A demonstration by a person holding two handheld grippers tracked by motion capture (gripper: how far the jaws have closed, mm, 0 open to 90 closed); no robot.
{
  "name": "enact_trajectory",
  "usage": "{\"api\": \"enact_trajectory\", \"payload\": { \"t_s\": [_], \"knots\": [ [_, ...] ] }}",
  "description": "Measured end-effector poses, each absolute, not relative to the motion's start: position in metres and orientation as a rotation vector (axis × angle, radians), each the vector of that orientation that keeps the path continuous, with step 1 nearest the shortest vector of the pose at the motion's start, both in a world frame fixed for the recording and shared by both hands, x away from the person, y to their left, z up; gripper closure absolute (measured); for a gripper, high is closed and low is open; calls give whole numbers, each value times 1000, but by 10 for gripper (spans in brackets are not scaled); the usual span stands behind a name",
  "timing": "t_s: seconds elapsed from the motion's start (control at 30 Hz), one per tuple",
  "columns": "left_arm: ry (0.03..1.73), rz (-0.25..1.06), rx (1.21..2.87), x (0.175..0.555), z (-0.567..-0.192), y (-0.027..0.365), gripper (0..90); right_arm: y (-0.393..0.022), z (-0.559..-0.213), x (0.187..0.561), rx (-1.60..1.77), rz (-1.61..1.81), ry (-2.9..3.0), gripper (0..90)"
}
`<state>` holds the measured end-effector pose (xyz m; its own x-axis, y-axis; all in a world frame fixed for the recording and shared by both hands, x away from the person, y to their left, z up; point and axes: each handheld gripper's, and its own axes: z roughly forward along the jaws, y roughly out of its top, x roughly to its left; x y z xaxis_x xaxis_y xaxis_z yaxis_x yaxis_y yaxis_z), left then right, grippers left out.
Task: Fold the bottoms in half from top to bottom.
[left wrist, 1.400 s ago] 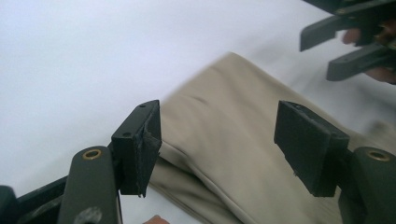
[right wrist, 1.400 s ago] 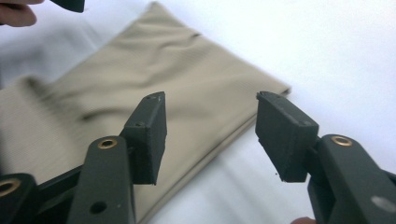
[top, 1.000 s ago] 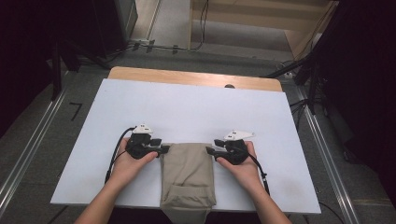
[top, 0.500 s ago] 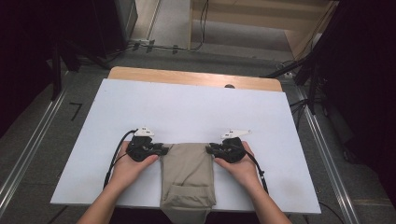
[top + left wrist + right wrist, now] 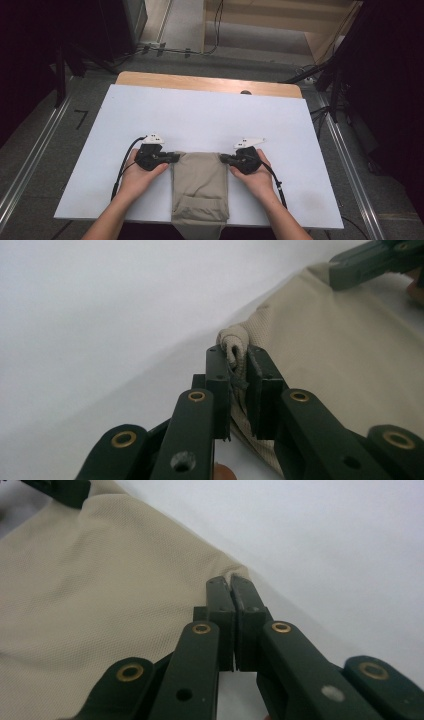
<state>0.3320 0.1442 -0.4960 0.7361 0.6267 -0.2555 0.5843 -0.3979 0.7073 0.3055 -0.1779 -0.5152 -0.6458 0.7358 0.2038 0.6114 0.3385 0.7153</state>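
Pinching the folded khaki cloth [image 5: 200, 185] at its far corners, my left gripper [image 5: 171, 158] and right gripper [image 5: 224, 158] flank its long axis, which runs toward the table's [image 5: 210, 115] near edge.

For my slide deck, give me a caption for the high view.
Left tool and right tool clamp the far corners of folded beige trousers on a white table.

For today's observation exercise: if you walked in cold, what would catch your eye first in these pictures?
First, the folded beige cloth at the near edge of the white table, its lower end hanging over the edge. Next, the left gripper and right gripper, one at each far corner of it. Their jaws have just been closing; the left gripper view shows a bunched cloth corner pinched between them.
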Motion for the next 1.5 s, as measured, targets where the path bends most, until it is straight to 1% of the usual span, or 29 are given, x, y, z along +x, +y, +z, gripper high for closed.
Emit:
{"api": "enact_trajectory", "payload": {
  "t_s": [0.13, 0.3, 0.47, 0.83, 0.97, 1.07, 1.23, 1.3, 1.33, 1.37, 1.4, 1.43, 1.47, 1.5],
  "knots": [
    [895, 85, 2091, 341, -486, 140, 829, -182, -502, 312, 1208, 1194, 2422, 869],
    [889, 140, 2059, 360, -471, 135, 829, -188, -486, 329, 1164, 1169, 2395, 871],
    [884, 178, 2014, 393, -453, 125, 828, -198, -468, 354, 1193, 1194, 2318, 871],
    [893, 248, 1993, 463, -429, 100, 828, -215, -431, 417, 1212, 1178, 2210, 871],
    [878, 253, 2005, 482, -419, 94, 828, -221, -422, 437, 1226, 1175, 2182, 870],
    [888, 247, 1975, 494, -412, 93, 829, -222, -418, 447, 1228, 1152, 2173, 871],
    [961, 229, 1960, 511, -412, 89, 829, -222, -413, 464, 1251, 1151, 2155, 870],
    [995, 219, 1959, 519, -415, 90, 815, -224, -413, 471, 1283, 1189, 2141, 866],
    [1019, 225, 1941, 522, -417, 90, 748, -225, -414, 476, 1309, 1208, 2142, 856],
    [1074, 261, 1927, 525, -419, 90, 579, -227, -415, 480, 1340, 1225, 2144, 793],
    [1152, 289, 1913, 527, -419, 91, 400, -228, -417, 483, 1374, 1231, 2115, 657],
    [1186, 271, 1890, 529, -420, 94, 258, -230, -419, 485, 1413, 1221, 2084, 547],
    [1180, 244, 1878, 528, -421, 98, 217, -234, -420, 485, 1439, 1232, 2076, 538],
    [1161, 218, 1869, 527, -422, 100, 193, -238, -421, 485, 1456, 1264, 2074, 480]
  ]
}}
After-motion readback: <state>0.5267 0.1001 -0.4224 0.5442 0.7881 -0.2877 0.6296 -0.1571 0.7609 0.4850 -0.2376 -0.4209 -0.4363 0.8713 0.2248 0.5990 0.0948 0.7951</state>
